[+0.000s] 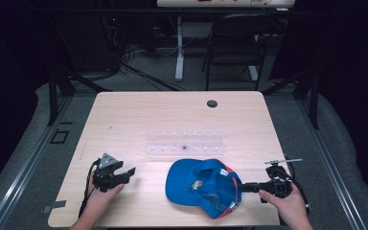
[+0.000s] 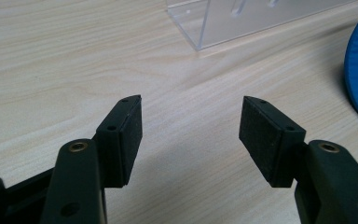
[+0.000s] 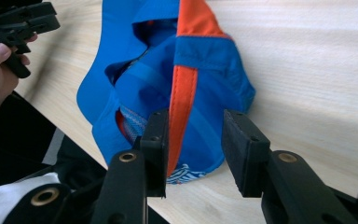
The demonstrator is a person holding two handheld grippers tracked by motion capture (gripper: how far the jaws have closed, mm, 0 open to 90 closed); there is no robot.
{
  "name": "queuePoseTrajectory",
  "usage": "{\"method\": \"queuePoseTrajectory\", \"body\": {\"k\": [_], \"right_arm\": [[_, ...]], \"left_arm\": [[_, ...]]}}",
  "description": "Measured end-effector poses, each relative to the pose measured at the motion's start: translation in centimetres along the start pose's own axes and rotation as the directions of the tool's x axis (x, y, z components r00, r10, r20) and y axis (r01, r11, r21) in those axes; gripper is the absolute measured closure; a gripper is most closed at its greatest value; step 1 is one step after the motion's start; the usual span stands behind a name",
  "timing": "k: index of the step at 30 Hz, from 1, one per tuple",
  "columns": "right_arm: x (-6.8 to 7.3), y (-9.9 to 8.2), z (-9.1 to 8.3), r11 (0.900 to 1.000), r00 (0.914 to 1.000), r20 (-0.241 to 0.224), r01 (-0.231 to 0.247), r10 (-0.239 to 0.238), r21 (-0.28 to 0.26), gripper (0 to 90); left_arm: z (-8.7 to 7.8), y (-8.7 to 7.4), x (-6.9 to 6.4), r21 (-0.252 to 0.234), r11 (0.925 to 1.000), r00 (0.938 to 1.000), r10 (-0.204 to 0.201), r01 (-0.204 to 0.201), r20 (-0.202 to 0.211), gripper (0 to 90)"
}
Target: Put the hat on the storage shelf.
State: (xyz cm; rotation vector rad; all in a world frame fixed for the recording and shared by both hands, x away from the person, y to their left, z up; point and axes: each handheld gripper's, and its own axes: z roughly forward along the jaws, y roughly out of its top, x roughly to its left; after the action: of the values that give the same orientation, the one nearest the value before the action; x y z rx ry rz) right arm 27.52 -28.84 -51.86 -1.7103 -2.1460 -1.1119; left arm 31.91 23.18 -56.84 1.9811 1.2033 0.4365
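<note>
Right gripper jaws straddle cap | blue, orange stripe, upturned

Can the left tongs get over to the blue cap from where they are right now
Probably yes. The left tongs stand open over bare table, and nothing lies between them and the blue cap. The clear rack sits farther back, out of that path.

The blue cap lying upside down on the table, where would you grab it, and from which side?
Probably the cap's back rim at the orange stripe, coming level from the person's right. The cap lies open side up, so that fabric edge stands free of the table, thin enough to pinch. The right gripper already straddles it there, jaws not yet pressing.
</note>
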Motion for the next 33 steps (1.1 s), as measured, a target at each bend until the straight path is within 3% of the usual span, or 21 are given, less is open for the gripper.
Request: {"method": "queuePoseTrajectory", "body": {"k": [9, 19, 33], "right_arm": [[0.3, 0.0, 1.1, 0.9999, 0.9997, -0.023, -0.011, 0.011, 0.001, 62.2], [0.6, -0.1, 2.4, 0.9987, 0.9985, -0.054, -0.004, 0.007, 0.051, 62.6], [1.2, 0.2, 2.3, 0.9975, 0.9946, -0.103, -0.007, 0.014, 0.070, 65.3]], "left_arm": [[0.0, 0.0, 0.0, 0.008, 1.0000, 1.0000, 0.003, -0.003, 0.002, 40.1], [0.1, 0.0, 0.0, 0.004, 1.0000, 1.0000, 0.001, -0.001, -0.001, 40.2], [0.1, 0.0, 0.0, 0.011, 0.9999, 1.0000, 0.004, -0.004, 0.000, 40.1]]}}
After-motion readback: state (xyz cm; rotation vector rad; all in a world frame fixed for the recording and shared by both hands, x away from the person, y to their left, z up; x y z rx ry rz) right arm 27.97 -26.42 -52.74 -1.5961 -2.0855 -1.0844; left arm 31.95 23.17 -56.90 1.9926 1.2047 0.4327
